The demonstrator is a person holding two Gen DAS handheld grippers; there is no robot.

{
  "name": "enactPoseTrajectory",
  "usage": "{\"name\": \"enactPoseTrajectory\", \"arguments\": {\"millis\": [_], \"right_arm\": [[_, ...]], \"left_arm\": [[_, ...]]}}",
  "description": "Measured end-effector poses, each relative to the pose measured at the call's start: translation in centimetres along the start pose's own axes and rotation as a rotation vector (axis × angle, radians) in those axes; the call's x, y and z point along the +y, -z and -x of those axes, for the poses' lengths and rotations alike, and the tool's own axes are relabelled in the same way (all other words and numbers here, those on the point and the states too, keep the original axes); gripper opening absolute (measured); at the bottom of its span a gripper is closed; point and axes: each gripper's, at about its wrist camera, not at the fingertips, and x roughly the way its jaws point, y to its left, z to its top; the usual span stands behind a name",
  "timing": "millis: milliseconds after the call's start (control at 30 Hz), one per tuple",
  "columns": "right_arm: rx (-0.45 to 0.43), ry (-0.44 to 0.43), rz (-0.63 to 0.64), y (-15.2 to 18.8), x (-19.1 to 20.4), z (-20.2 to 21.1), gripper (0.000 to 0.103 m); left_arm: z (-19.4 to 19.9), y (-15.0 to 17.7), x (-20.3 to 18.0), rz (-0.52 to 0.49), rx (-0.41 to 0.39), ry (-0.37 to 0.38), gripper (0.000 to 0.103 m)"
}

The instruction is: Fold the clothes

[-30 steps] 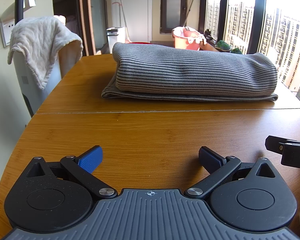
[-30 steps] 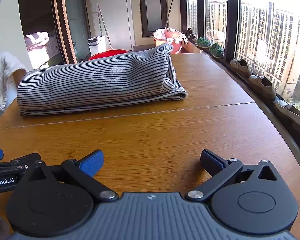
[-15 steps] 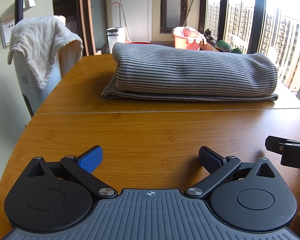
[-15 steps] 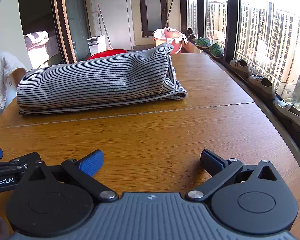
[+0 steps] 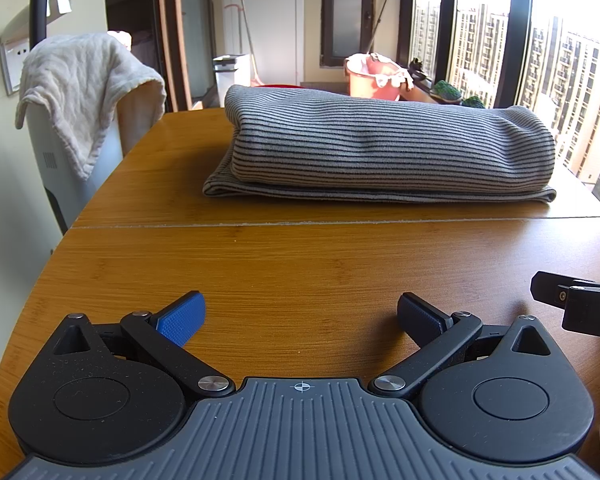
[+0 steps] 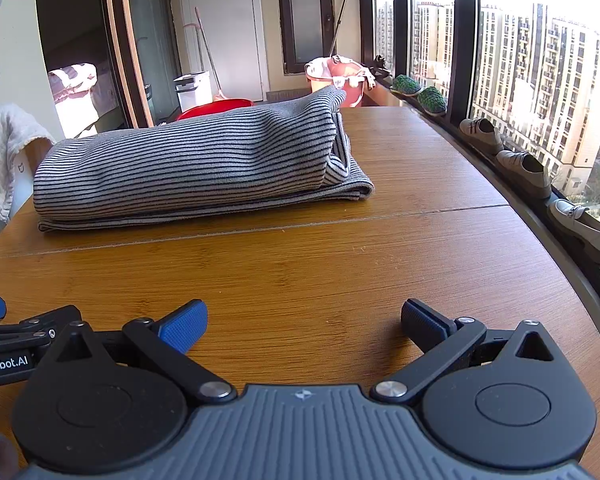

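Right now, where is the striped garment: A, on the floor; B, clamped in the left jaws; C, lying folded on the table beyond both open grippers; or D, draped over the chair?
C: the striped garment lies folded on the wooden table, beyond the open, empty left gripper and right gripper.

Table (image 5: pixel 308 264): wood, warm orange-brown grain, rounded edge L and R, sunlit.
Seam (image 5: pixel 340 222): thin straight join running side to side across the top, splitting near part from far part.
On far part: folded garment (image 5: pixel 380 148), grey w/ thin dark stripes, bulky roll on a flatter bottom layer, lying just behind the seam, not crossing it.
Same garment, right wrist view (image 6: pixel 196 168): long side facing cam, open end w/ layered edges on the R, toward the window.
Near part: bare wood between seam and cams, nothing lying on it that I can see.
Right edge (image 6: pixel 572 280): curves alongside the window sill, dark rim.
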Motion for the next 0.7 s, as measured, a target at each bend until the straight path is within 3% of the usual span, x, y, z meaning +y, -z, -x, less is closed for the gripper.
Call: {"name": "enactPoseTrajectory", "arguments": {"millis": [700], "right_arm": [[0.002,0.005,0.002,0.08,0.2,0.12,0.103]], "left_arm": [[-0.03,-0.07,-0.06,-0.002,0.001,0.002,0.103]]}}
